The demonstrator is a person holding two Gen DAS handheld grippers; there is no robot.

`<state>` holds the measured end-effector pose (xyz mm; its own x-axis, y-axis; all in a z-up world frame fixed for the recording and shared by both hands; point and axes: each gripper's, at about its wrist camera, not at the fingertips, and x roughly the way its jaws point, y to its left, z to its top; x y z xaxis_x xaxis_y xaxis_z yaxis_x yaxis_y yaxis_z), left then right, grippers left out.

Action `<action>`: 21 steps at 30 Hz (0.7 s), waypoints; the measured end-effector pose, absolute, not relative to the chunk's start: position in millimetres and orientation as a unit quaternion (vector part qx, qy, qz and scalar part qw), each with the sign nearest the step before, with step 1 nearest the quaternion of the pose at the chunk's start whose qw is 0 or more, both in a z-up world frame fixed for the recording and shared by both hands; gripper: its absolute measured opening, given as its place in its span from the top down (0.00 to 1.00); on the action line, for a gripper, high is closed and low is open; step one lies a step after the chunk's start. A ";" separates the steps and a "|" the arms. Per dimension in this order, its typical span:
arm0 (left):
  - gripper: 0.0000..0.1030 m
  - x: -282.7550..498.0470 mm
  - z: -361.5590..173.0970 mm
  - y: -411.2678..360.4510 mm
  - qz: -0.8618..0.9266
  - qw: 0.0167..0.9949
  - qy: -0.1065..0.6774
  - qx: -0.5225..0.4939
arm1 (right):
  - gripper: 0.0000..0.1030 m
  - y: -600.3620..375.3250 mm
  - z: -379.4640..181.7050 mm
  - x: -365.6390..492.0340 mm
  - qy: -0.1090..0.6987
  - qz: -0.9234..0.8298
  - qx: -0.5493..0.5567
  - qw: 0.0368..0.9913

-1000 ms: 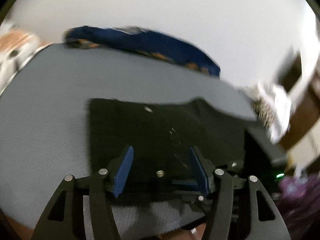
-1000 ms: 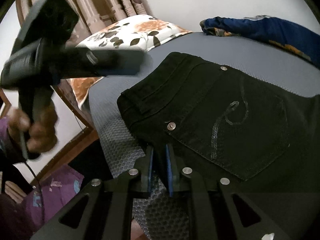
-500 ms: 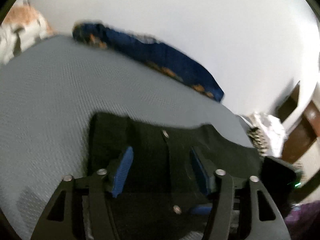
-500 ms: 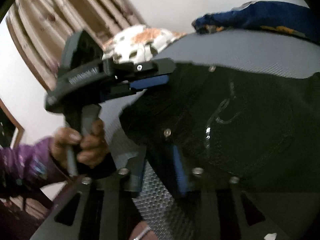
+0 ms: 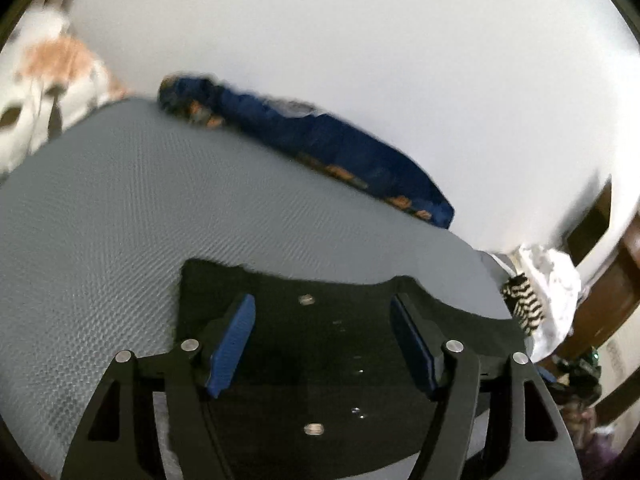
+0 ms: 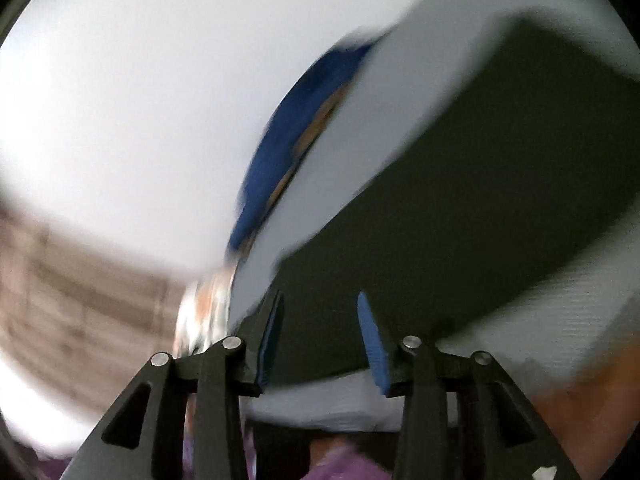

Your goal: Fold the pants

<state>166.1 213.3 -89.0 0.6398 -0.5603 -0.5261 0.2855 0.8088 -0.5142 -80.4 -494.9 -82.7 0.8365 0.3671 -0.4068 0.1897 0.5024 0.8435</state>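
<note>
The grey mattress (image 5: 120, 216) fills the space ahead of both grippers, its textured cover running out to a pale wall (image 5: 360, 60) beyond. On it lie the black pants (image 5: 320, 344), folded into a flat dark slab directly under and ahead of the left gripper (image 5: 322, 322), with small metal rivets showing on the denim. Past the pants, along the mattress's far edge, a blue patterned cloth (image 5: 340, 152) stretches in a long bundle. Off to the left gripper's far left sits a floral pillow (image 5: 48, 80); to its right, a white and striped heap of fabric (image 5: 540, 296).

The left gripper's jaws have just been opening and now stand wide apart above the pants, blue pads clear of the cloth, gripping nothing. The right gripper (image 6: 322, 328) is swinging fast, so its view is badly smeared; its jaws have just been opening too, part-way apart, and the dark pants (image 6: 480, 184) seem to lie just beyond the tips rather than pinched between them.
</note>
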 end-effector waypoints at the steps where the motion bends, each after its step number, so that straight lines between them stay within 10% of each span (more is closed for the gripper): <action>1: 0.23 159.5 -82.5 199.0 -0.240 0.889 0.344 -0.182 | 0.63 -522.4 -87.4 -106.5 0.259 0.020 0.517 0.816; 21: 0.21 127.0 -86.7 0.8 -0.340 0.831 0.436 -0.055 | 0.51 -646.6 -147.0 -162.2 0.206 -0.079 0.563 0.797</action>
